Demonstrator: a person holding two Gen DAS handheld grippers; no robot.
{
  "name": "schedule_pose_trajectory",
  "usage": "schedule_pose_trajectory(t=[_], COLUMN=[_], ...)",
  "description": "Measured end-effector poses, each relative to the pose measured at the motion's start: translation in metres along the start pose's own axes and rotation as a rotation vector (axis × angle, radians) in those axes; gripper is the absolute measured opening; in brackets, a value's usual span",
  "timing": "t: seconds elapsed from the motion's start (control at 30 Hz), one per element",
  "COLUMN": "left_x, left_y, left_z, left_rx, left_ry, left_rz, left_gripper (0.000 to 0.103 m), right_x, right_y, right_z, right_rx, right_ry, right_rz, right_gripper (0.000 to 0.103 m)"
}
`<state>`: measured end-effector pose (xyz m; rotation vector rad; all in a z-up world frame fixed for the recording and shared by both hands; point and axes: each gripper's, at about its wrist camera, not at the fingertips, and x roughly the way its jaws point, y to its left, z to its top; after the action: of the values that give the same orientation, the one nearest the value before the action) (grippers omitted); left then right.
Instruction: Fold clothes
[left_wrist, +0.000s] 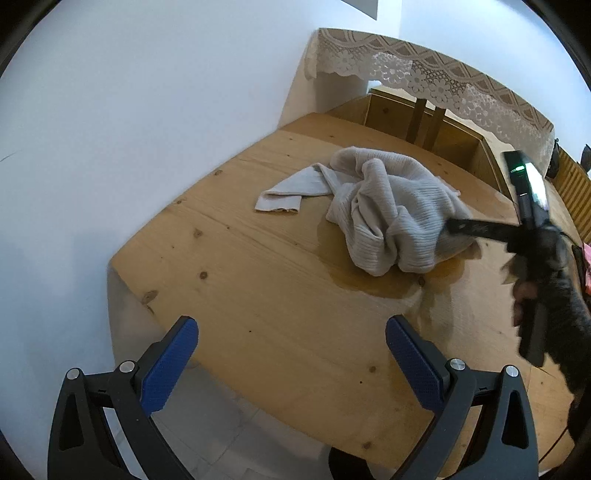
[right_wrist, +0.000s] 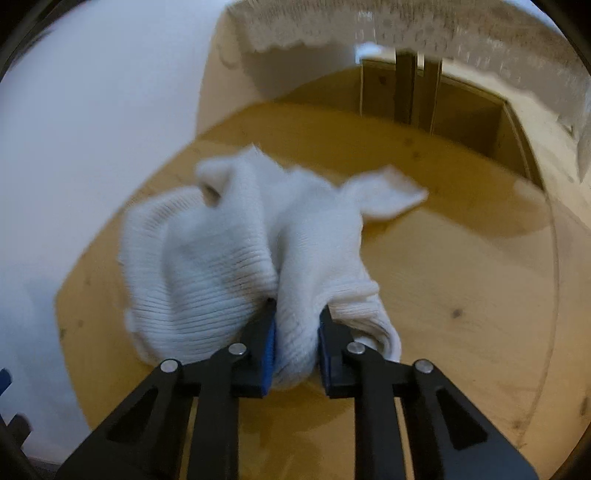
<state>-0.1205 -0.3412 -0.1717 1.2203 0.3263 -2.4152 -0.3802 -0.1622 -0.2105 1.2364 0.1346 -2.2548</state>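
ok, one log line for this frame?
step: grasp | right gripper: shut on crumpled pale ribbed knit garment | left gripper: open, empty, above wooden table

Count of things on the wooden table (left_wrist: 258, 295)

One crumpled knit garment (left_wrist: 388, 214), two grippers (left_wrist: 291, 343) (right_wrist: 295, 325), one lace cloth (left_wrist: 424, 74) beyond the far edge.

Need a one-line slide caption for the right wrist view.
Right gripper clamps a bunched fold of the crumpled white knit sweater lying on the wooden table.

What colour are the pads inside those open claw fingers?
Blue, with a fine dotted texture; the pads of the left gripper show best in the left wrist view.
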Motion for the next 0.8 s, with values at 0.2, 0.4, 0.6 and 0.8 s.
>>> schedule_pose_trajectory(t=[0.2,0.4,0.6,0.8], left_x=[-0.027,-0.06,-0.077,-0.068], left_y=[0.0,-0.023,-0.068,-0.143], left_z=[0.0,-0.004,-0.018,-0.037], left_rx=[0.001,0.045,0.128,0.253], left_ry=[-0.022,-0.062,-0.061,0.005], left_rz=[0.012,-0.01,-0.07,-0.173], left_gripper=[0.102,0.102,0.102,0.102], right_x=[-0.111,-0.237,-0.342,-0.353], right_y=[-0.012,-0.056,-0.182,-0.275], right_z=[0.0,-0.061,-0.189,-0.312], right_rx=[-0.05,-0.11,0.108,0.327], right_ry=[-0.128,-0.181,-0.117,0.198], right_rz=[0.036,-0.086,-0.437,-0.593], right_gripper=[0.014,0.013,0.008,0.017])
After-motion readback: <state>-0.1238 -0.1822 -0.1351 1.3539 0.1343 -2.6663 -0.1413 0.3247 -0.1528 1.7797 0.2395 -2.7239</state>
